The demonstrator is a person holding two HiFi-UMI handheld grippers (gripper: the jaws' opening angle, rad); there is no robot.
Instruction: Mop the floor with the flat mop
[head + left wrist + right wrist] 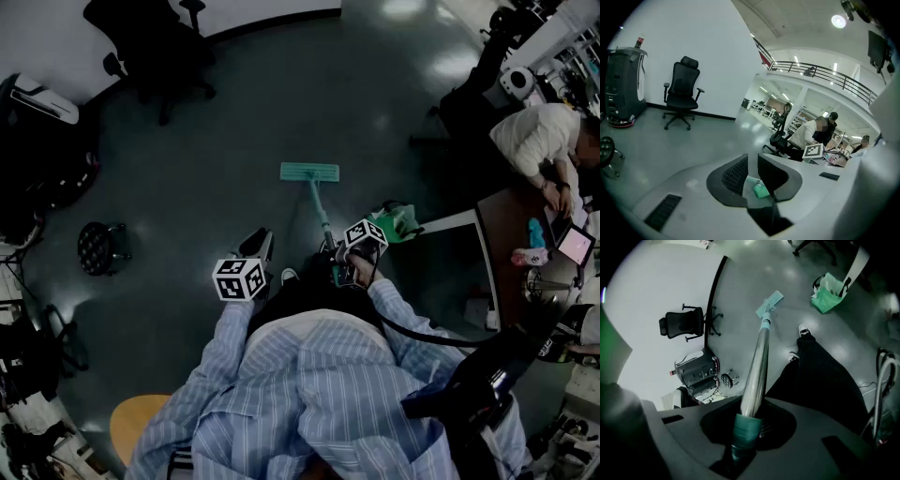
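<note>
The flat mop has a teal head [309,172] lying flat on the dark floor ahead of me, and its silver pole [322,220] slopes back to my right hand. My right gripper [341,266] is shut on the teal grip [744,432] at the pole's top end. In the right gripper view the pole [757,366] runs away to the mop head [768,303]. My left gripper [255,247] hangs to the left of the pole, apart from it. In the left gripper view its jaws [752,174] stand a little apart, holding nothing.
A black office chair [150,47] stands at the far wall, with a dark machine [37,103] and a round stool [101,247] at the left. A green bag [398,220] sits right of the pole. A person [539,136] works at a desk [511,220] on the right.
</note>
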